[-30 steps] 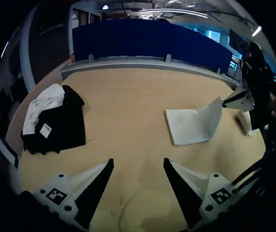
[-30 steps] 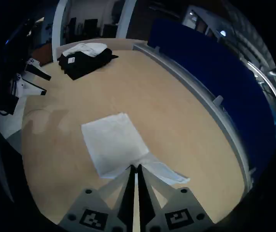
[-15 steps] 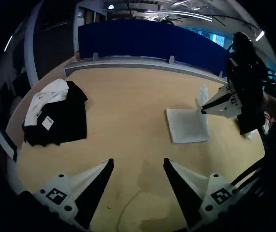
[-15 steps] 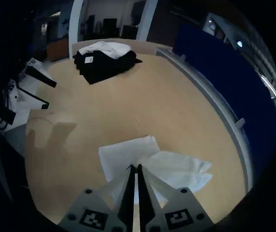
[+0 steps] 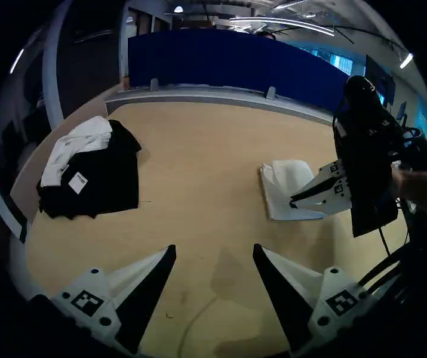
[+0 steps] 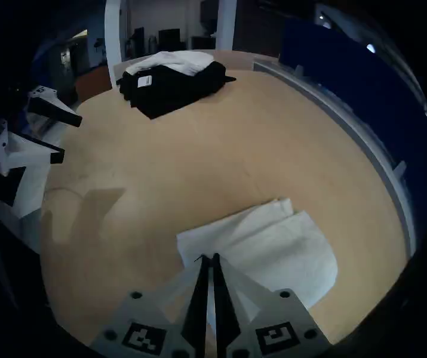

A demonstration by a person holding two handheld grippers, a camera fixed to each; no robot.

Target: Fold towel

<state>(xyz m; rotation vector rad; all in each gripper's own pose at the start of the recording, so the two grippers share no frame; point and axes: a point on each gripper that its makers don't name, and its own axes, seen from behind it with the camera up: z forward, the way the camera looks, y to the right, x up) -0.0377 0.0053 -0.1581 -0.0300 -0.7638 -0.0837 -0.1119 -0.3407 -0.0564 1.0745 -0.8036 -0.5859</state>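
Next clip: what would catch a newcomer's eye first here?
The white towel, folded over on the wooden table, with the right gripper shut on its near edge. Next, the pile of black and white clothes at the table's far corner, beyond the open left gripper.

Left gripper view far across table [image 5: 213, 143]; right gripper view close over shared towel [image 6: 273, 244].

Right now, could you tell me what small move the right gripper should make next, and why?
Probably open the right gripper and release: its fingers are closed on the near edge of the white towel, and the folded layer already lies flat over the lower one on the wooden table.
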